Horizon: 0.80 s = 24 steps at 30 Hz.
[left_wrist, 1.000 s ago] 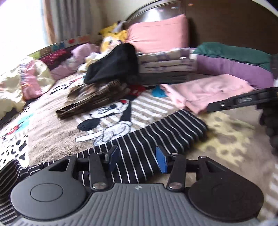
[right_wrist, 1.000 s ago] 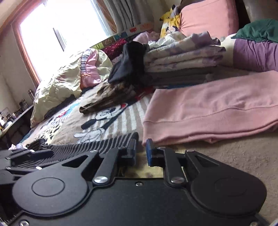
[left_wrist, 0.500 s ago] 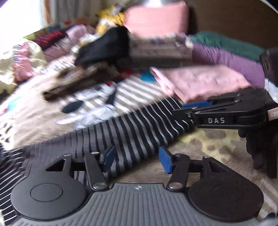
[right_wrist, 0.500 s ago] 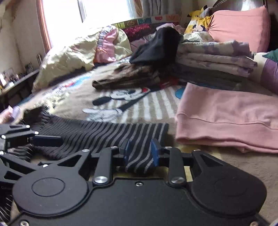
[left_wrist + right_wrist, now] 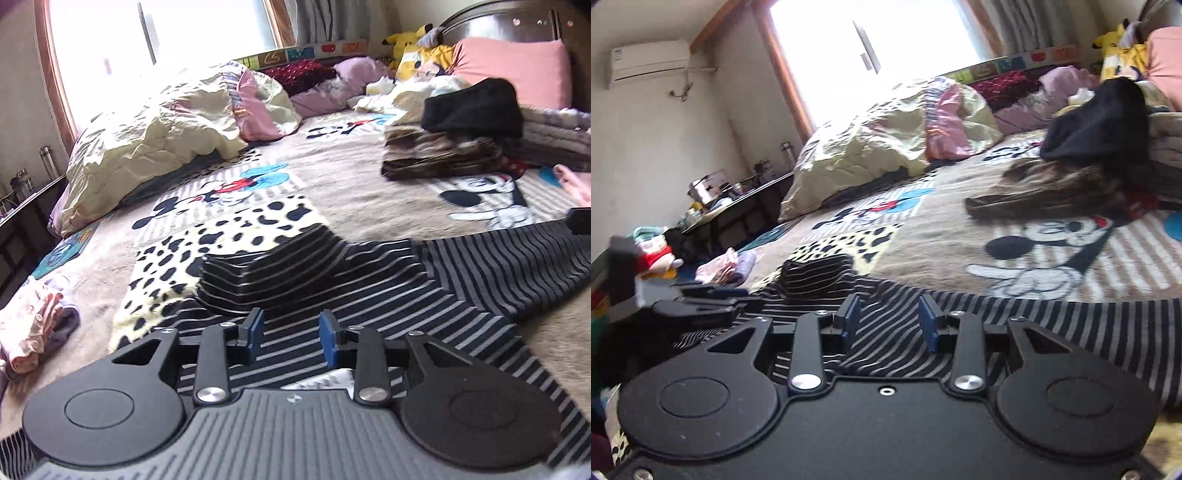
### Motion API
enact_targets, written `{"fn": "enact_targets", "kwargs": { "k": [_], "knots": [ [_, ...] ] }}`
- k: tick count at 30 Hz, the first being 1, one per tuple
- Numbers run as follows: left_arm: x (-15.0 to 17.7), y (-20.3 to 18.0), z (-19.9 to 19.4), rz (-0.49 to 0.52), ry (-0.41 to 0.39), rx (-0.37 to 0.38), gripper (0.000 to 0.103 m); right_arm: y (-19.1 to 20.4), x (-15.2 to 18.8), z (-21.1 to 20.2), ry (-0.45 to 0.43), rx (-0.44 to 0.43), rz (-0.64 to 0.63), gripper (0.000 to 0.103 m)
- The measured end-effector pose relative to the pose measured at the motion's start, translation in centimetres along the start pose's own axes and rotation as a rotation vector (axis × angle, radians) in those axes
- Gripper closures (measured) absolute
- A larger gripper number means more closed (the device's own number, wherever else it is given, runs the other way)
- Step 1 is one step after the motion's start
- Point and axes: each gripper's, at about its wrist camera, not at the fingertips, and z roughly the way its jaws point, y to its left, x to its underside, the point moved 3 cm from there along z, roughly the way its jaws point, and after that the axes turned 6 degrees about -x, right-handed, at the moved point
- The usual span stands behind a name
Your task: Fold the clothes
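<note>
Plush cartoon blanket under striped garment; both grippers' fingers spread, window-lit bedroom.

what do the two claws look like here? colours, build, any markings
Left claw: grey ribbed body, two round black discs, black link arms with silver screws, blue pads on the fingers. Right claw: same build, but a smooth black body with small screws; blue pads too. No lettering readable, no cables or sleeves visible in either view.
</note>
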Motion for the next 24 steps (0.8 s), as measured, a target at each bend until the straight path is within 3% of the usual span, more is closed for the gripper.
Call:
{"fn": "enact_targets", "kwargs": {
  "k": [2,5,8,12,15,17,18,20,23,24],
  "knots": [
    [-0.7,0.8,2.8,-0.011,0.039,0.042,0.091,1.9,0.7,1.6,0.036,-0.053,-0.049,0.068],
    [-2.1,1.3,8.3,0.000,0.085,0.050,0.092,4.5,2.1,4.2,0.125,-0.108,-0.157,0.068],
    [-4.2,3.1,12.8,-0.118,0.122,0.069,0.091,5.7,3.6,6.0,0.202,-0.109,-0.227,0.068],
    [-4.9,3.9,14.0,-0.071,0.137,0.051,0.091,5.7,4.4,6.6,0.235,-0.101,-0.234,0.068],
    [-5.1,5.2,9.8,-0.116,0.034,-0.004,0.091,5.4,4.1,5.9,0.206,-0.099,-0.205,0.068],
    [-4.8,4.6,7.7,-0.132,0.018,0.059,0.091,5.3,3.9,5.5,0.186,-0.096,-0.189,0.068],
    [-4.5,3.6,7.2,-0.139,0.024,0.125,0.091,5.1,3.8,5.5,0.183,-0.093,-0.185,0.068],
    [-4.4,1.1,7.7,-0.137,0.050,0.215,0.086,5.1,3.8,5.7,0.184,-0.090,-0.180,0.068],
    [-4.9,-3.0,11.9,-0.062,0.127,0.209,0.085,5.0,3.9,6.0,0.192,-0.084,-0.180,0.068],
    [-5.1,-3.8,12.9,-0.024,0.110,0.195,0.085,4.9,3.9,6.4,0.196,-0.082,-0.178,0.067]
  ]
}}
